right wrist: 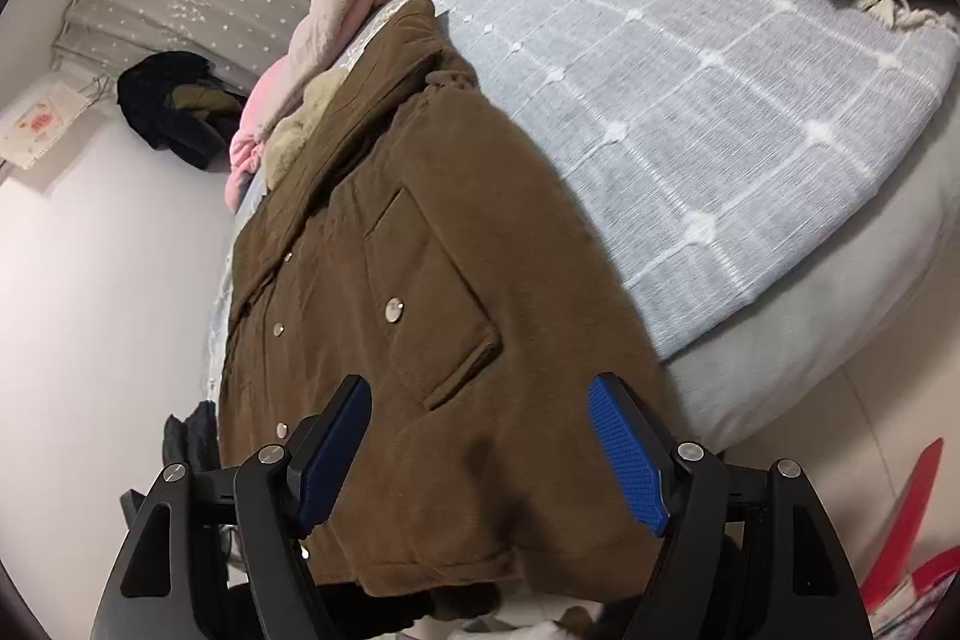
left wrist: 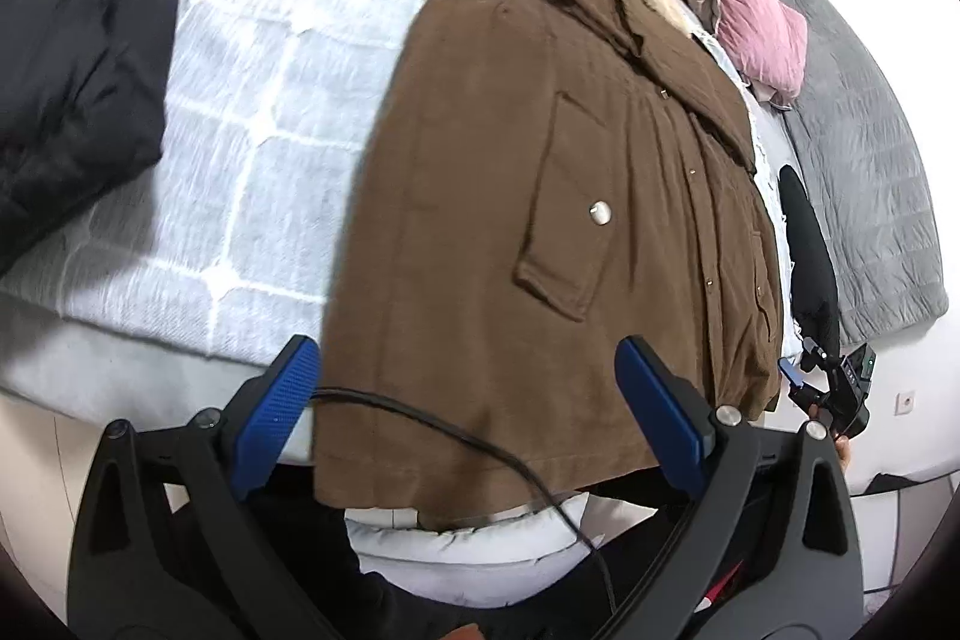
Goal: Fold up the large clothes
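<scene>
A large brown coat (left wrist: 540, 196) with a fur-trimmed hood, a flap pocket and metal snaps lies lengthwise on the bed, its hem hanging over the near edge. It also shows in the right wrist view (right wrist: 420, 280). My left gripper (left wrist: 474, 400) is open, its blue pads above the coat's hem and holding nothing. My right gripper (right wrist: 480, 448) is open above the hem too, empty. The right gripper also shows small at the coat's right edge in the left wrist view (left wrist: 834, 388).
The bed has a light blue checked blanket (left wrist: 258, 100), also in the right wrist view (right wrist: 690, 100). A black garment (left wrist: 78, 40) lies at far left. Pink bedding (left wrist: 756, 22) and a grey quilt (left wrist: 864, 172) lie right. A black cable (left wrist: 456, 430) crosses the hem.
</scene>
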`<act>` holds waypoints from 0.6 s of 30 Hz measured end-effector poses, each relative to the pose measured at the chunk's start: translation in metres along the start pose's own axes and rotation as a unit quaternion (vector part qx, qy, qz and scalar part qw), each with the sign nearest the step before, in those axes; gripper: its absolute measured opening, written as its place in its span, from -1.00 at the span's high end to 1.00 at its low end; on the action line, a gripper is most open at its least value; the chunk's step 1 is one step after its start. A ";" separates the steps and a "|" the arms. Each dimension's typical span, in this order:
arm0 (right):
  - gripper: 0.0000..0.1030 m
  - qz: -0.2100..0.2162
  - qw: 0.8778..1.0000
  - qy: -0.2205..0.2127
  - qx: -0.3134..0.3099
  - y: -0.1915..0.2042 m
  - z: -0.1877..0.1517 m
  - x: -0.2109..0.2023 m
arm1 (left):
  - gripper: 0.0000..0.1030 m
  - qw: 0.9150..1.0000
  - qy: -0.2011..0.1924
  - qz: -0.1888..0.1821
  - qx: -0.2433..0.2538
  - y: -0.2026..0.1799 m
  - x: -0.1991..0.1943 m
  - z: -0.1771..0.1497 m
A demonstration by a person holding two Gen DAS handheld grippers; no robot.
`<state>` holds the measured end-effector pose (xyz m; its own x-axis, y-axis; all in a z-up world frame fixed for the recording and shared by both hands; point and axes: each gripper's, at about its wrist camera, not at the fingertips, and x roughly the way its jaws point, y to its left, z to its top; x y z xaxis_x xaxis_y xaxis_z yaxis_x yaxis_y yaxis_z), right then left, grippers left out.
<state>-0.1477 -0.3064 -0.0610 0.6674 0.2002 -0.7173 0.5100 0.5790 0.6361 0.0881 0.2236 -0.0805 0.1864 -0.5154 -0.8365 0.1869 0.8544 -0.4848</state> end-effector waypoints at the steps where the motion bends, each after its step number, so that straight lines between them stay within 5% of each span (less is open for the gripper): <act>1: -0.48 -0.006 1.000 -0.003 0.000 -0.003 0.000 -0.003 | -0.91 1.000 0.005 0.003 -0.001 0.003 0.003 -0.002; 5: -0.48 -0.028 0.999 -0.025 0.012 -0.019 0.005 -0.018 | -0.91 0.999 0.022 0.034 0.009 0.010 0.012 -0.005; 9: -0.48 -0.050 0.999 -0.002 0.016 -0.032 0.004 -0.016 | -0.91 0.998 0.007 0.062 0.016 0.014 -0.008 -0.004; 14: -0.48 -0.053 0.998 0.022 -0.005 -0.027 0.002 -0.009 | -0.91 0.996 -0.045 0.071 0.036 0.001 -0.064 -0.005; 18: -0.48 -0.049 0.998 0.032 -0.020 -0.012 0.007 0.003 | -0.91 0.996 -0.049 0.058 0.052 -0.003 -0.072 -0.010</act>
<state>-0.1482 -0.3179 -0.0686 0.5791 0.1904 -0.7927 0.5478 0.6293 0.5513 0.0646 0.2587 -0.0210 0.3057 -0.4214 -0.8538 0.2564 0.9000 -0.3524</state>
